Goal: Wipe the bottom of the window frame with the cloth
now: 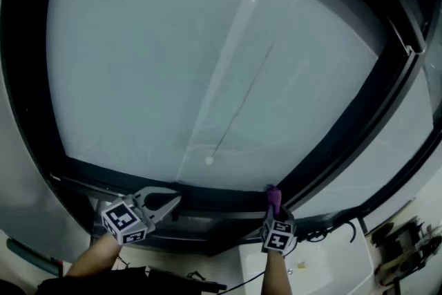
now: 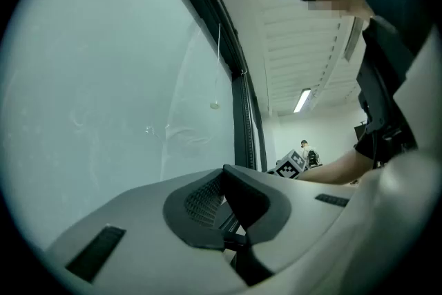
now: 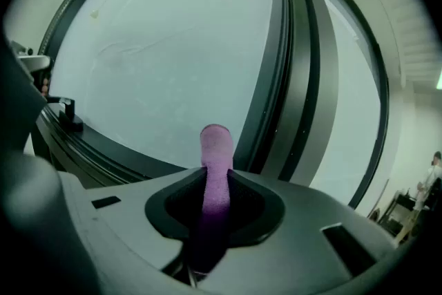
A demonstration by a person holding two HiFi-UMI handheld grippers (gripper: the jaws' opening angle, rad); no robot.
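Note:
The purple cloth [image 1: 274, 195] sticks up from my right gripper [image 1: 273, 201], which is shut on it at the right end of the dark bottom window frame [image 1: 117, 179], next to the upright mullion. In the right gripper view the cloth [image 3: 215, 148] stands as a folded strip between the jaws of the right gripper [image 3: 215, 173], in front of the glass and just above the bottom frame [image 3: 117, 148]. My left gripper [image 1: 176, 202] hangs at the frame's left part, tips together, holding nothing. In its own view the left gripper [image 2: 222, 170] points along the glass.
A thin blind cord with a small bead [image 1: 209, 161] hangs in front of the frosted pane. A black latch [image 3: 67, 112] sits on the bottom frame to the left. Cables and dark equipment [image 1: 400, 245] lie at the lower right beside a white surface [image 1: 324, 273].

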